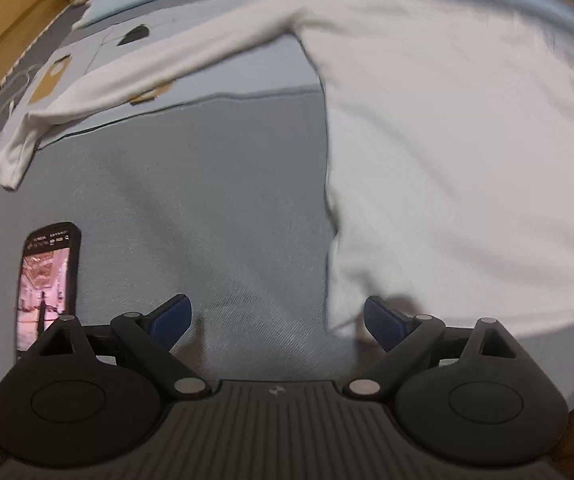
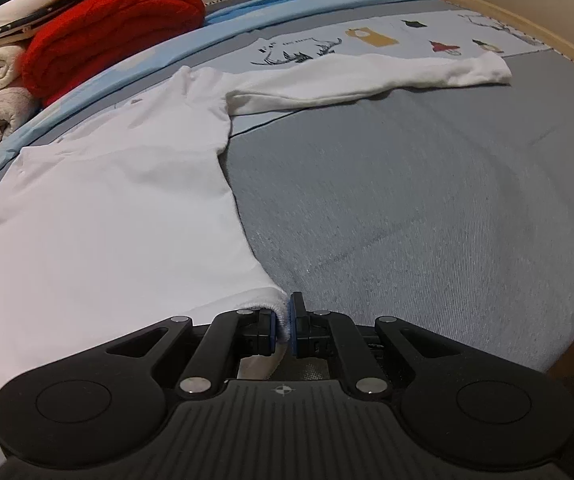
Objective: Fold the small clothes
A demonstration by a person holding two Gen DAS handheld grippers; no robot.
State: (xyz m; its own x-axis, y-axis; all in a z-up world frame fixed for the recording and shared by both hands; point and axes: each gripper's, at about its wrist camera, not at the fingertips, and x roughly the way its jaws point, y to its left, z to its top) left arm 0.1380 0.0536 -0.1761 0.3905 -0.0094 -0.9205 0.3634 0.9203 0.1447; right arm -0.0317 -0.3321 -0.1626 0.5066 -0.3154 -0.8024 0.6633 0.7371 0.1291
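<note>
Now, with the right gripper [image 2: 286, 322] pinching the white shirt [image 2: 119, 208] hem corner, bring the left gripper's [image 1: 277, 322] spread jaws onto the opposite corner before lifting evenly.

shirt [image 1: 447, 140]: your left wrist view blurs it, right edge cut off
phone [image 1: 47, 284]: screen unreadable
red blanket [image 2: 111, 20]: partly hidden, upper left
</note>
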